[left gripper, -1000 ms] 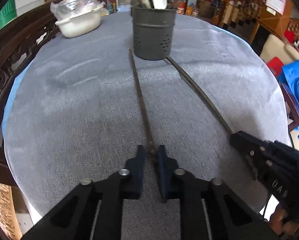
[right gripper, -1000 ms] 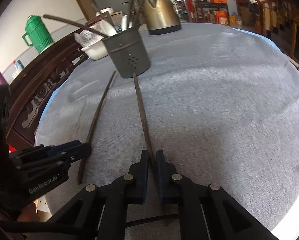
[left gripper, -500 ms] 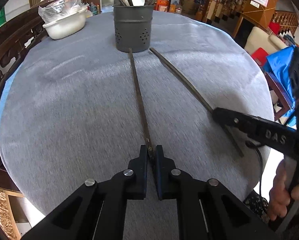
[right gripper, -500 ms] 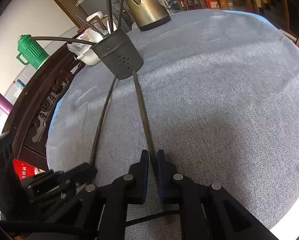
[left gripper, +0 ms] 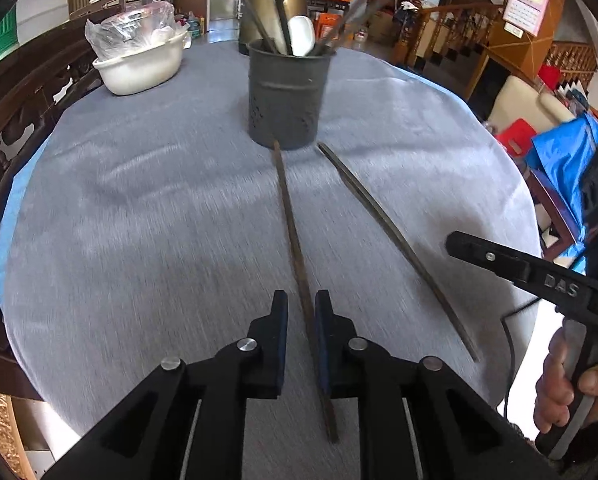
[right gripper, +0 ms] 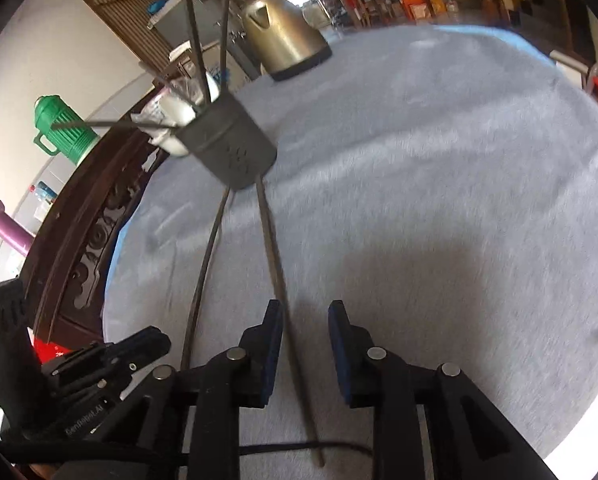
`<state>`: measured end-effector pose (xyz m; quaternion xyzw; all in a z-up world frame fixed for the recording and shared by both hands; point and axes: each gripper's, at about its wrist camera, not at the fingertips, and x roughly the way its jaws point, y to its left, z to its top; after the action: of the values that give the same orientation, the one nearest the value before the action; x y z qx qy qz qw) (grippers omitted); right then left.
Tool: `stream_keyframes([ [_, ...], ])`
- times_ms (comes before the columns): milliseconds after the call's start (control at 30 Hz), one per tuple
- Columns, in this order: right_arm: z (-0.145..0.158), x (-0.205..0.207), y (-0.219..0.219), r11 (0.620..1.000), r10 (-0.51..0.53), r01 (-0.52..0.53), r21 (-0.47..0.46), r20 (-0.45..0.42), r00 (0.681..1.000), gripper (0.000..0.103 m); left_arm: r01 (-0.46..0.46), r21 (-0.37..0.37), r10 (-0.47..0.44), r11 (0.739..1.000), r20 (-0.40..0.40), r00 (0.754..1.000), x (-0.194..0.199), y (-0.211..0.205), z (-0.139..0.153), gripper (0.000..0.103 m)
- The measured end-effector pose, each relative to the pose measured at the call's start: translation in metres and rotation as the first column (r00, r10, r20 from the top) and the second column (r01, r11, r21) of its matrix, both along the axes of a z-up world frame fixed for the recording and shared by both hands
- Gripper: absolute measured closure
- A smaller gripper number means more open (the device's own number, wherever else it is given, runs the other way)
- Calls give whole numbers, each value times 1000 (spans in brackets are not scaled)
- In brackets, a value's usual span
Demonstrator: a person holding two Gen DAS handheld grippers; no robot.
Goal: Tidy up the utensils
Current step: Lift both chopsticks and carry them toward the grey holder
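The left claw stands narrowly parted around one chopstick; the right claw gapes wider, its chopstick beside the left finger. Both of the two chopsticks lie flat on the desk, tips by the holder. Thin, stiff, light, probably slick: pinch near the thick end.

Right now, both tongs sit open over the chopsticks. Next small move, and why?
Probably shut the left tongs on the chopstick lying flat between their open fingers, since it belongs in the utensil holder ahead. The right tongs, also open, straddle the second chopstick.
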<state>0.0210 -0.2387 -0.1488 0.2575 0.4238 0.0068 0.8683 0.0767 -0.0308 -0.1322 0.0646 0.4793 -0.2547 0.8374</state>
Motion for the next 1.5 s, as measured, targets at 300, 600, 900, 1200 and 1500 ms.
stream_keyframes([
  [300, 5, 64, 12, 992, 117, -116, -46, 10, 993, 77, -54, -26, 52, 998, -85, 995, 40, -6, -13, 90],
  [600, -13, 112, 33, 982, 178, -181, -48, -56, 982, 80, -43, -57, 35, 997, -123, 992, 45, -14, -19, 90],
  [900, -14, 113, 14, 993, 66, -73, -95, -73, 995, 94, -60, -72, 50, 996, -135, 990, 60, -21, -25, 95],
  [1200, -17, 102, -16, 1000, -9, 10, 9, -102, 995, 93, -76, -86, 58, 993, -188, 980, 62, -6, -24, 95],
  [1500, -12, 126, -25, 999, 11, -3, 50, -168, 986, 91, -85, -83, 68, 993, -191, 979, 94, -16, -17, 89],
])
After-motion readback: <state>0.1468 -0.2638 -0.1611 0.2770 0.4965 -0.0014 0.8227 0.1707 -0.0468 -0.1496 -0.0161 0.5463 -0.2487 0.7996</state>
